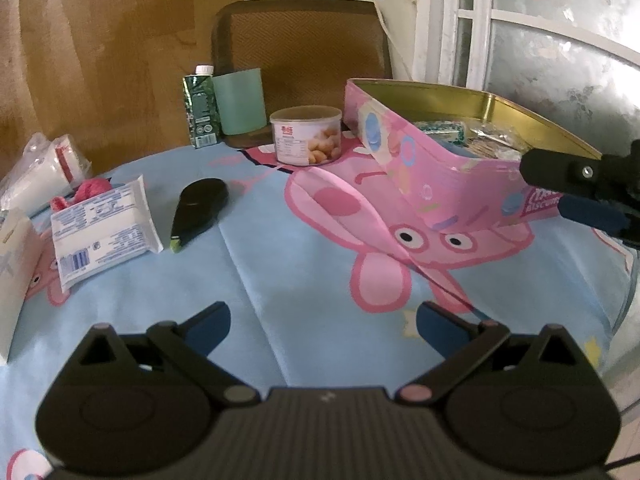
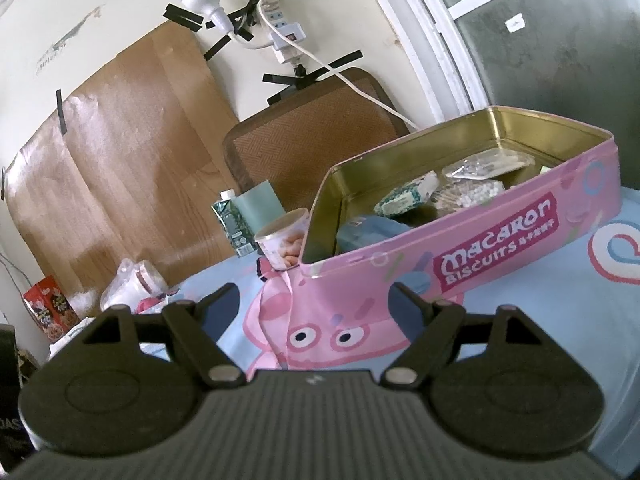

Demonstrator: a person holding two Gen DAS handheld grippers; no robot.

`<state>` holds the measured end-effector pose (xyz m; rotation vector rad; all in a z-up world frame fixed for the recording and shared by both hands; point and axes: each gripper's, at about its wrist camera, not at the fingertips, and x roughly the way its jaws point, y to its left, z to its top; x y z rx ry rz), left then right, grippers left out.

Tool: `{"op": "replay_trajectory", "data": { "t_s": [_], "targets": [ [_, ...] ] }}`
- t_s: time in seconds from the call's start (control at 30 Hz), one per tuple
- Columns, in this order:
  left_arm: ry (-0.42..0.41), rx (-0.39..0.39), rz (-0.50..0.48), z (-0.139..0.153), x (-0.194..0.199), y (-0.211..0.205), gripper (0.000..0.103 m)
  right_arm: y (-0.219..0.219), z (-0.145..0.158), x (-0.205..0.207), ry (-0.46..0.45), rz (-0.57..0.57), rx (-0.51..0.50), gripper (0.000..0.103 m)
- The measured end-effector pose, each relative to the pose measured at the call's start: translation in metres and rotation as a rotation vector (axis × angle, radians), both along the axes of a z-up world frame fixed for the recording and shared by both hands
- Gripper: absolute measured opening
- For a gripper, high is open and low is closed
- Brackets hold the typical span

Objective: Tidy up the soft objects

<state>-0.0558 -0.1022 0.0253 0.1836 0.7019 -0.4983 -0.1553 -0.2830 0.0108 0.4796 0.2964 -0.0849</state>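
A pink Macaron biscuit tin [image 1: 404, 160] stands open on the blue cartoon cloth at the right; it also shows in the right wrist view [image 2: 500, 232]. Inside it lie several soft packets, among them a green-white pack [image 2: 404, 196] and a clear bag [image 2: 476, 168]. A white wet-wipes pack [image 1: 104, 228] lies at the left beside a red-pink soft item [image 1: 90, 190]. My left gripper [image 1: 322, 320] is open and empty, low over the cloth. My right gripper [image 2: 316, 304] is open and empty in front of the tin; it also shows at the left wrist view's right edge [image 1: 580, 188].
A black tape-like dispenser [image 1: 200, 208] lies near the wipes. A snack tub [image 1: 306, 134], a green carton [image 1: 200, 108] and a green cup [image 1: 240, 100] stand at the back. A plastic-wrapped white roll [image 1: 44, 168] and a white box [image 1: 12, 272] sit at the left edge.
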Motion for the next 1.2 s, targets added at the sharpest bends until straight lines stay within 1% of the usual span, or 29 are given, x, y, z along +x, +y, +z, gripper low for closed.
{"op": "replay_trajectory", "data": {
  "t_s": [0.23, 0.43, 0.53, 0.63, 0.73, 0.77, 0.83, 0.87, 0.93, 1.03, 1.1, 1.13, 1.17, 1.2],
  "targets": [
    [0.018, -0.013, 0.069, -0.006, 0.010, 0.022, 0.103, 0.010, 0.000, 0.007, 0.022, 0.040, -0.040, 0.084],
    [0.005, -0.040, 0.141, -0.010, 0.020, 0.053, 0.103, 0.030, -0.001, 0.019, 0.051, 0.091, -0.084, 0.084],
    [-0.016, -0.044, 0.182, -0.010, 0.024, 0.072, 0.103, 0.044, -0.001, 0.028, 0.069, 0.141, -0.118, 0.084],
    [-0.026, -0.062, 0.238, -0.011, 0.032, 0.098, 0.103, 0.058, 0.000, 0.043, 0.087, 0.232, -0.155, 0.084],
    [-0.009, -0.111, 0.323, -0.014, 0.041, 0.130, 0.103, 0.077, 0.003, 0.072, 0.096, 0.376, -0.182, 0.084],
    [-0.003, -0.127, 0.352, -0.015, 0.042, 0.139, 0.103, 0.084, 0.005, 0.088, 0.096, 0.445, -0.185, 0.084],
    [0.012, -0.172, 0.424, -0.016, 0.046, 0.163, 0.103, 0.095, 0.007, 0.119, 0.100, 0.545, -0.171, 0.084],
    [0.010, -0.190, 0.443, -0.015, 0.046, 0.172, 0.103, 0.100, 0.007, 0.137, 0.105, 0.587, -0.158, 0.084],
    [0.012, -0.229, 0.461, -0.012, 0.047, 0.186, 0.103, 0.114, 0.005, 0.173, 0.116, 0.647, -0.151, 0.084],
    [-0.010, -0.222, 0.458, -0.008, 0.044, 0.193, 0.103, 0.132, -0.003, 0.223, 0.159, 0.702, -0.118, 0.084],
    [-0.014, -0.228, 0.451, -0.007, 0.041, 0.194, 0.103, 0.143, -0.013, 0.250, 0.208, 0.731, -0.116, 0.084],
    [-0.018, -0.232, 0.445, -0.007, 0.040, 0.195, 0.103, 0.146, -0.018, 0.258, 0.240, 0.752, -0.103, 0.075],
    [-0.022, -0.234, 0.438, -0.007, 0.038, 0.196, 0.103, 0.150, -0.023, 0.265, 0.278, 0.795, -0.070, 0.062],
    [-0.026, -0.236, 0.431, -0.007, 0.038, 0.196, 0.103, 0.152, -0.026, 0.266, 0.300, 0.835, -0.048, 0.043]
  ]
}}
